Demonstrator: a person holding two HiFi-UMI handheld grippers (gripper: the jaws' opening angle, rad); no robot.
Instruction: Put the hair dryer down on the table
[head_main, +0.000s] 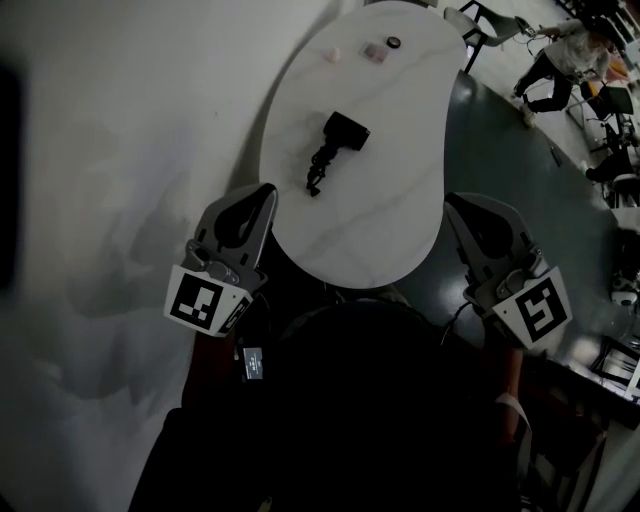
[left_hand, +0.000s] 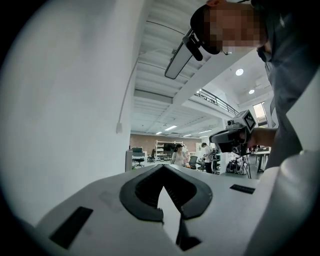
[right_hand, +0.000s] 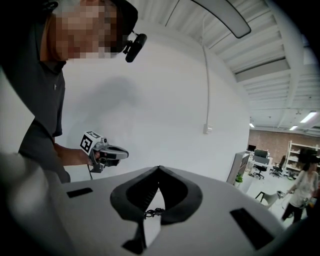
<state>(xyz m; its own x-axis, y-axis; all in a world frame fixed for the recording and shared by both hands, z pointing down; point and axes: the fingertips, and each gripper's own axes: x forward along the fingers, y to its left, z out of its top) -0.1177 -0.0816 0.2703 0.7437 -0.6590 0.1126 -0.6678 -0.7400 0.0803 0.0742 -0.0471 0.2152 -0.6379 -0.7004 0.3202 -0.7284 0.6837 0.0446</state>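
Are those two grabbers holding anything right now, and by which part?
Nothing is held. The left gripper and right gripper are both shut and empty; the hair dryer lies on the table, apart from both.

Looked steeply down from the head onto a white, kidney-shaped, marble-veined worktop, with the grey left tongs and grey right tongs low in frame. Rode close behind each pair of tongs, facing roughly level outward. Shared the plain white wall; caught each other's tongs across the gap.
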